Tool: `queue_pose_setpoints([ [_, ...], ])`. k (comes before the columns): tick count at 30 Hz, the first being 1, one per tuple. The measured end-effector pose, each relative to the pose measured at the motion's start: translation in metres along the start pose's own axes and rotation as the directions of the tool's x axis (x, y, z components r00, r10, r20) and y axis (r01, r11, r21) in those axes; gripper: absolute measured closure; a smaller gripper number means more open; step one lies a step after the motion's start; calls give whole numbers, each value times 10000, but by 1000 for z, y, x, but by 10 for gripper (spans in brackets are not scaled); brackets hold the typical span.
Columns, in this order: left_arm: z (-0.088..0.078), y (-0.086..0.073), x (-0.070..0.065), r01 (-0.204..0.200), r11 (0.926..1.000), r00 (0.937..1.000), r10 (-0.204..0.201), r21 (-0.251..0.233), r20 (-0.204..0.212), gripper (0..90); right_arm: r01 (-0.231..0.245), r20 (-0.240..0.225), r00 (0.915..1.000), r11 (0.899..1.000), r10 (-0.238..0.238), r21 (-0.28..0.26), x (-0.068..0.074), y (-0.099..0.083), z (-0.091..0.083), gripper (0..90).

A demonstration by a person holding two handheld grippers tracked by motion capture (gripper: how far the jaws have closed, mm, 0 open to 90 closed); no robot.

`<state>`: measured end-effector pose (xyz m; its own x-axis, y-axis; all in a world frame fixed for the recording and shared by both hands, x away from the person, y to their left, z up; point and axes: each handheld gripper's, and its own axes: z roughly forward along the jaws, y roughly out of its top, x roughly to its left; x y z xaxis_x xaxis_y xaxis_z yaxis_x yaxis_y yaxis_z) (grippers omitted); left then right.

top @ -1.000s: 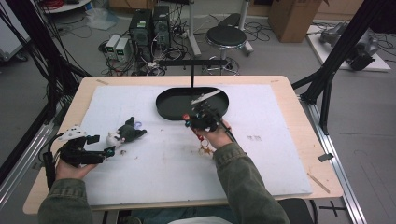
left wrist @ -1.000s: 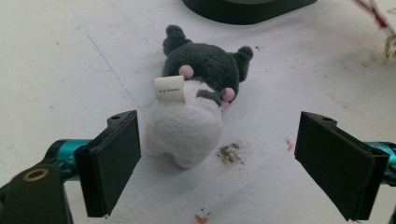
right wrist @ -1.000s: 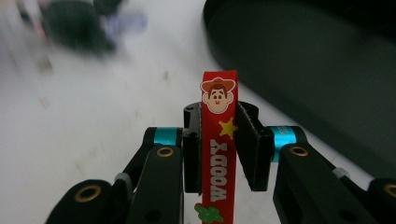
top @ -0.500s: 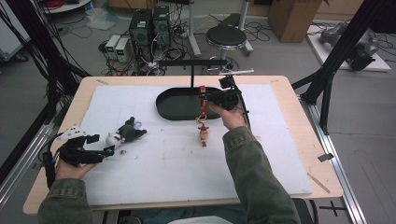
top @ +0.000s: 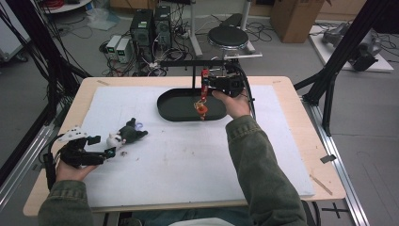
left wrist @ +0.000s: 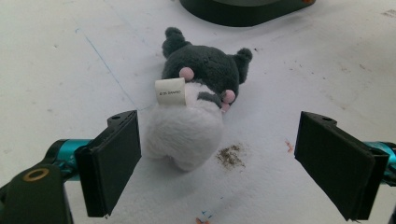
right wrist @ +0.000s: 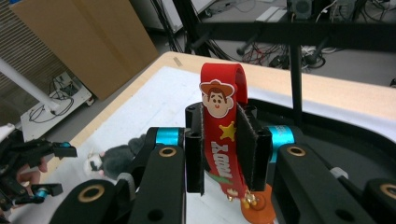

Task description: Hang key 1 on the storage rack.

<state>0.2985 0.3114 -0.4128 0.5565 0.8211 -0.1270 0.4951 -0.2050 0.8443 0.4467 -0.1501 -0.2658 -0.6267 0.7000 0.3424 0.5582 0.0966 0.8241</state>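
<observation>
— High view first: what's biggest? 
— White mat [top: 188, 160] covering the table [top: 301, 141], then the black oval tray [top: 174, 106] at the far middle; its right end is hidden behind the right hand.
— And the right gripper [top: 205, 84]?
— Raised over the tray, jaws clamped on a red strap keychain [right wrist: 220, 135]. Its orange charm [top: 201, 109] dangles over the tray; in the right gripper view it's cut off at the bottom edge.
— The left gripper [left wrist: 217, 154]?
— Low on the mat at the near left, jaws spread wide, holding nothing. A plush toy [left wrist: 198, 93] lies just ahead between them, untouched, face hidden. Its tag [left wrist: 170, 91] print is too small to read.
</observation>
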Motion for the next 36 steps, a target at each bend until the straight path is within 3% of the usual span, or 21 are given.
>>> queue_pose_setpoints([
  [9,0,0,0,10,10000,10000,-10,-14,-3,149,31,53,10000,9996,-29,-264,6,28,-5,743],
  [12,1,0,1,26,10000,10000,-26,7,12,149,35,299,9995,9998,-30,-172,-3,36,1,742],
  [30,2,-1,-4,-75,9999,9998,73,99,167,149,-229,414,9989,9997,235,-129,-30,73,9,742],
  [36,2,-1,-4,-23,10000,9996,22,36,287,149,121,630,9979,9999,-118,-58,-30,87,14,740],
])
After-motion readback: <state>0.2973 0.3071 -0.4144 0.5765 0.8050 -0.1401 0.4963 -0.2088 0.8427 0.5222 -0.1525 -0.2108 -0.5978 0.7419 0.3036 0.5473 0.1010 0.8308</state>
